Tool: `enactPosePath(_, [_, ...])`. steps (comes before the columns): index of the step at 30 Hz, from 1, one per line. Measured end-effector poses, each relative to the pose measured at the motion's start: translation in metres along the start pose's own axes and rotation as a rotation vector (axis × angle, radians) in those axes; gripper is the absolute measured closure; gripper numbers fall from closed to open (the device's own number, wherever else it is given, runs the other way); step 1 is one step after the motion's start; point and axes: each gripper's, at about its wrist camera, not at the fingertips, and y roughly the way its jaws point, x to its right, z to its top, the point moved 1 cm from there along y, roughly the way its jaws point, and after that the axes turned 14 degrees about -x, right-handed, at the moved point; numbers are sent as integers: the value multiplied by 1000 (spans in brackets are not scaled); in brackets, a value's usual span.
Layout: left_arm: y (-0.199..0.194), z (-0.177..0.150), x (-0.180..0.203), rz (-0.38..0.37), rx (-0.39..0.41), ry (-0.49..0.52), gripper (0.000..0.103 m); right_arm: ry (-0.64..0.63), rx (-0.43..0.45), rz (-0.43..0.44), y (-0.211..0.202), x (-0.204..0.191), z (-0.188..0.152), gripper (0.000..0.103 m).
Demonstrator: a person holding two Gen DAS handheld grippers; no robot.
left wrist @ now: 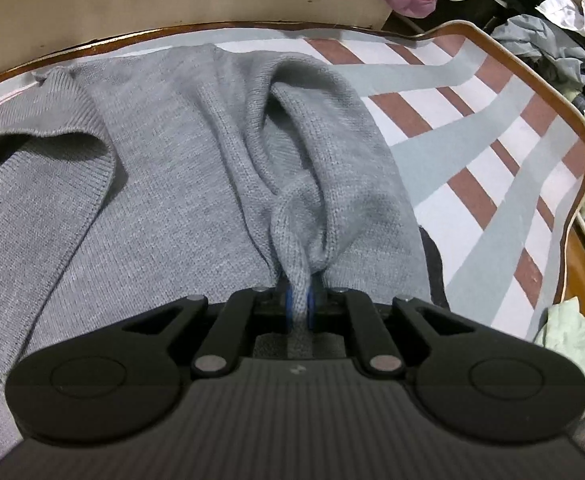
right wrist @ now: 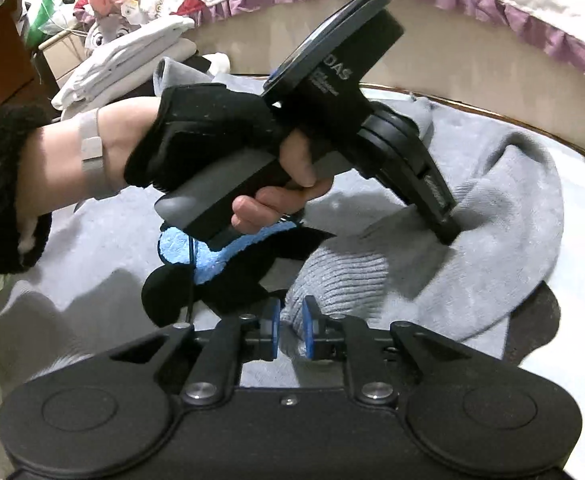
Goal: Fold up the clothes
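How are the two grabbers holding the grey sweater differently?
The left gripper is squeezed tight on a thin pinched fold of the grey sweater. The right gripper stands wider, with a thick ribbed bunch between its blue pads; firm squeezing isn't clear. Both have blue pads and point down at the same sweater.

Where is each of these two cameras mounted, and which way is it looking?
Left wrist: sits on the left gripper, looking down its fingers at the grey sweater on a striped bed; fingers pinch a fold.
Right wrist: sits on the right gripper, facing the left hand, which holds the other gripper; its own fingers hold a ribbed edge.
Shared: the sweater and the left gripper.
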Motion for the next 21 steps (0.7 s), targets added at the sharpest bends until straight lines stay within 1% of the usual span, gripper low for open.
enactPosePath(1, [0, 0, 0, -2, -1, -2, 96, -23, -24, -27, 7, -7, 3, 81])
enactPosePath(2, [0, 1, -1, -4, -3, -4, 95, -47, -48, -54, 14, -14, 6, 73])
enactPosePath(3, [0, 2, 0, -2, -7, 0, 95, -64, -66, -88, 21, -20, 9, 70])
enactPosePath(4, [0, 2, 0, 0, -10, 3, 95, -62, -75, -134, 27, -25, 12, 70])
enactPosePath(5, [-1, 2, 0, 3, -12, 3, 95, -41, -85, -176, 32, -27, 15, 70])
enactPosePath(7, [-1, 2, 1, 8, -10, -2, 95, 73, -96, -286, 38, -25, 18, 68])
enactPosePath(8, [-1, 2, 1, 10, -8, -6, 95, 75, -104, -311, 43, -25, 19, 60])
enactPosePath(9, [-1, 1, 1, 10, -4, -13, 95, 41, -119, -331, 51, -29, 19, 50])
enactPosePath(10, [0, 2, 0, 11, 0, -24, 95, 7, -134, -350, 59, -32, 18, 50])
enactPosePath(11, [0, 2, -1, 10, 5, -39, 95, -11, -140, -358, 64, -35, 17, 58])
enactPosePath(12, [1, 2, -2, 12, 9, -49, 96, 0, -131, -348, 62, -37, 16, 88])
enactPosePath(13, [1, 3, -1, 18, 10, -46, 96, 13, -123, -317, 58, -40, 15, 88])
enactPosePath(14, [1, 3, -1, 24, 10, -44, 96, 21, -121, -244, 50, -44, 12, 90])
enactPosePath(15, [2, 4, 0, 33, 13, -35, 96, 18, -135, -146, 45, -49, 7, 99])
enactPosePath(16, [2, 5, 1, 40, 15, -28, 96, 14, -167, -33, 44, -55, 3, 100])
enactPosePath(17, [2, 6, 0, 34, 16, -44, 96, -18, -193, 50, 43, -64, -1, 102])
enactPosePath(18, [2, 7, -1, 29, 16, -57, 96, -94, -211, 80, 42, -79, -5, 103])
enactPosePath(19, [1, 6, 0, 30, 20, -51, 96, -137, -210, 70, 40, -89, -6, 103])
enactPosePath(20, [-1, 4, 0, 31, 24, -45, 95, -124, -179, -7, 37, -89, -3, 103])
enactPosePath(21, [-7, 0, 1, 38, 32, -38, 91, -79, -143, -51, 32, -84, 0, 103])
